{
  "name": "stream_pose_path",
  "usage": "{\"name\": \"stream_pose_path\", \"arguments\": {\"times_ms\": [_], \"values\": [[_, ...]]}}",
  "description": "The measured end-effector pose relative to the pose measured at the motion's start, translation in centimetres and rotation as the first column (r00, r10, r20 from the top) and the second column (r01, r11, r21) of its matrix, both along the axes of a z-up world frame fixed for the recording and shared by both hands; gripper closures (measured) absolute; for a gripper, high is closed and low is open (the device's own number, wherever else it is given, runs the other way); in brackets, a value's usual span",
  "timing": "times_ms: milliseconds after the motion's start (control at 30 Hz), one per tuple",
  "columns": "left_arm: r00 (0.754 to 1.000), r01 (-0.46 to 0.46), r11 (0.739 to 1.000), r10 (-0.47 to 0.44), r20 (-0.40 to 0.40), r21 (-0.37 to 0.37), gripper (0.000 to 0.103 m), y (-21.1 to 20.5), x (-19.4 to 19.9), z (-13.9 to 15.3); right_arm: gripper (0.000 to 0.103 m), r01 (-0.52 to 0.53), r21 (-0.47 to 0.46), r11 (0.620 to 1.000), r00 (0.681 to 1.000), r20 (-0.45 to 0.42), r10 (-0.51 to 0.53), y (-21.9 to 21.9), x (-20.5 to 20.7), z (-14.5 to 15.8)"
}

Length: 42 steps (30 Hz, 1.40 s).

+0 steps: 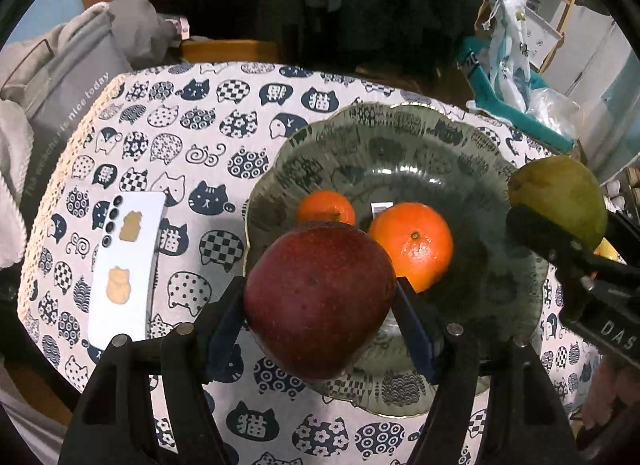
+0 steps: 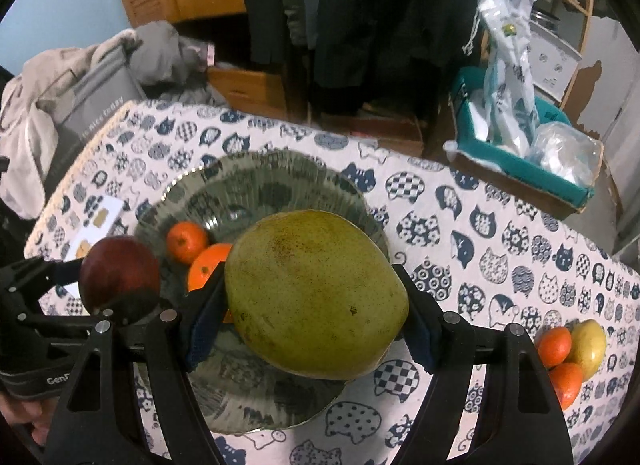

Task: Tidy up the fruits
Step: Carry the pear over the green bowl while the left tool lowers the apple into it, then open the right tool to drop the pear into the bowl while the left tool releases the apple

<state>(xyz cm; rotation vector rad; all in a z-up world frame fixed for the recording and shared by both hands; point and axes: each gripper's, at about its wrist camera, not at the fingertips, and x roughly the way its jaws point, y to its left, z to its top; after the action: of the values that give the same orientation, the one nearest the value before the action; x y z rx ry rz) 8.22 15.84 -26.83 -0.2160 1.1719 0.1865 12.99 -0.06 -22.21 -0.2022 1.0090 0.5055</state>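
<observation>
My left gripper (image 1: 320,297) is shut on a dark red apple (image 1: 318,299) and holds it above the near left rim of a grey glass plate (image 1: 400,137). Two oranges (image 1: 412,245) lie on the plate. My right gripper (image 2: 316,297) is shut on a large green pear (image 2: 316,293) above the plate's right side (image 2: 260,181). The pear also shows in the left wrist view (image 1: 560,193), and the apple in the right wrist view (image 2: 118,271). Two oranges (image 2: 554,345) and a yellow fruit (image 2: 590,347) lie on the cloth at the far right.
The table has a cat-print cloth (image 1: 180,125). A white phone (image 1: 128,265) lies left of the plate. A grey bag and clothes (image 1: 68,77) stand at the table's left edge. A teal box with plastic bags (image 2: 520,145) stands beyond the far right edge.
</observation>
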Motion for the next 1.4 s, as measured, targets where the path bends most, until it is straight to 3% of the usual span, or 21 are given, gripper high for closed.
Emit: {"name": "stream_pose_path", "arguments": {"times_ms": [400,567,833,933,1000,1400], "values": [[0.999,0.014,1.000,-0.013,-0.043,0.023,0.029,-0.4,0.6,-1.8,0.026,-0.028,-0.048,0.998,0.998,-0.056,0.026,0.8,0.6,-2.9],[0.997,0.014,1.000,-0.015,-0.082,-0.018,0.029,-0.5,1.0,-2.7,0.026,-0.030,-0.050,0.998,0.996,-0.089,0.026,0.8,0.9,-3.5],[0.993,0.044,0.999,-0.043,-0.106,0.005,0.029,-1.3,1.1,-3.0,0.025,-0.042,-0.041,0.998,0.990,-0.133,0.037,1.0,1.6,-3.7],[0.995,0.043,0.999,-0.042,-0.085,0.009,0.019,-1.4,0.9,-2.4,0.024,-0.045,-0.035,0.998,0.989,-0.145,0.039,1.2,1.8,-3.8],[0.996,0.043,0.999,-0.041,-0.075,0.018,0.014,-1.4,0.9,-2.1,0.024,-0.039,-0.031,0.999,0.989,-0.147,0.034,1.2,2.0,-3.7],[1.000,0.005,1.000,-0.005,-0.017,-0.018,0.014,-0.7,0.2,0.8,0.024,0.022,0.066,0.998,0.996,-0.086,-0.016,-0.6,2.3,0.4]]}}
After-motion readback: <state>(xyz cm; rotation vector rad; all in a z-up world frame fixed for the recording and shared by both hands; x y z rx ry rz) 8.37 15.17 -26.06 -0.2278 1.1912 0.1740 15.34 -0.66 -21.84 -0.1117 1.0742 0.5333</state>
